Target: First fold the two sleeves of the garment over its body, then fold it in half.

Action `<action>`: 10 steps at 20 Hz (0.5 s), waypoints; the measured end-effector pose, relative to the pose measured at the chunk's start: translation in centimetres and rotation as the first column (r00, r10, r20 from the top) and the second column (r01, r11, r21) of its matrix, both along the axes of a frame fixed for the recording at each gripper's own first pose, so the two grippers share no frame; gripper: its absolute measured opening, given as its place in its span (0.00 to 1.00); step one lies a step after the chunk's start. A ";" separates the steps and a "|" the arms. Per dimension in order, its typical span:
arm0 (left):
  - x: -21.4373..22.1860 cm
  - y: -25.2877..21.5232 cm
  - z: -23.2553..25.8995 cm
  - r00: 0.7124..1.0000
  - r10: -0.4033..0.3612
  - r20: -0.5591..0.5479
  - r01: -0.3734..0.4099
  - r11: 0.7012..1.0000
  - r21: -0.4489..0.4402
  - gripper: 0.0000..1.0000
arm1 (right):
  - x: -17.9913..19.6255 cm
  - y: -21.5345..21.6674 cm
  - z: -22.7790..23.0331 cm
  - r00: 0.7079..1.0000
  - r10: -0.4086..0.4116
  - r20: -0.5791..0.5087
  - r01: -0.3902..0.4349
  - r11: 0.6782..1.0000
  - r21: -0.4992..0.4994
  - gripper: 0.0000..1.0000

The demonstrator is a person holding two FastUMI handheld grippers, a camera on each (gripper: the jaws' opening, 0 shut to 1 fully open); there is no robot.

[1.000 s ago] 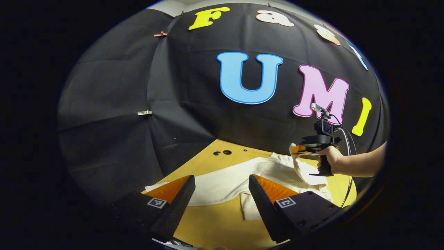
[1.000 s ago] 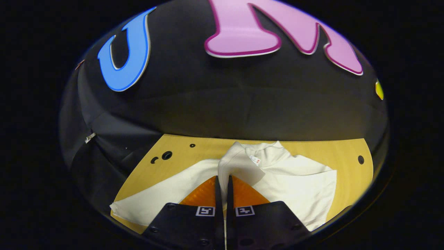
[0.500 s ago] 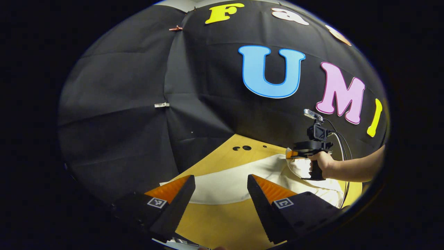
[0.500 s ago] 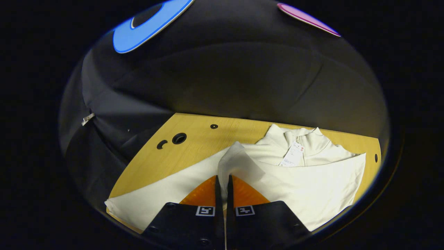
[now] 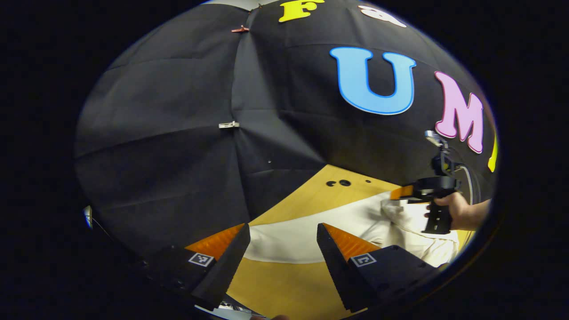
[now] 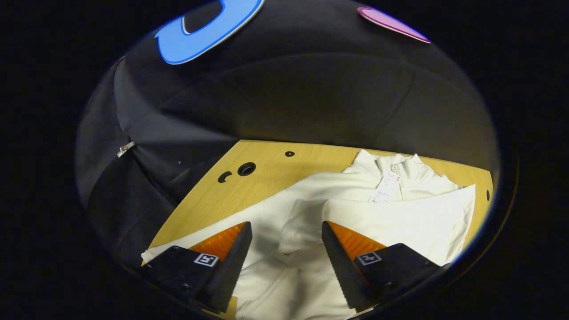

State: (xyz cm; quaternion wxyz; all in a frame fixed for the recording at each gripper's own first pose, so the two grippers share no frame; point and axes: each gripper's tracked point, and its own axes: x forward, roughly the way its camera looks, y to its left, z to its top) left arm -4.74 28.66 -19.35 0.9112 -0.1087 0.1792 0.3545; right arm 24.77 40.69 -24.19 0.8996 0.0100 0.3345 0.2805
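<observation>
My right claw (image 6: 284,249) stands with fingers spread wide, gripping nothing; the white garment (image 6: 355,222) lies on the table (image 6: 249,186) right under and ahead of it. Between and just past its fingers sits one sleeve (image 6: 306,226), folded across the body, its cuff end rumpled rather than flat. Ahead and to the right of that claw I see the collar (image 6: 395,171) with a tag (image 6: 386,186) lying on it. My left claw (image 5: 282,253) is also open and empty, held above the table (image 5: 289,284) at the garment's edge; the other sleeve (image 5: 320,226) runs straight out just beyond its fingertips, flat on the wood and not yet folded. From this claw's view the right claw (image 5: 402,192) shows farther off to the right, over the garment (image 5: 418,235), with a hand (image 5: 453,206) on its grip. My reading: first sleeve fold done, though it may want smoothing. Left to do: fold the outstretched sleeve over the body, which looks like a job for the left claw since it is already beside it, then fold the whole thing in half. I put the task at roughly a third done. The hem end I cannot make out clearly.
</observation>
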 end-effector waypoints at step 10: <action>-0.4 7.3 -10.3 0.984 0.125 -0.130 -0.138 0.986 -0.096 0.96 | 1.3 -19.1 4.3 0.955 -0.289 0.063 0.291 0.957 -0.020 0.99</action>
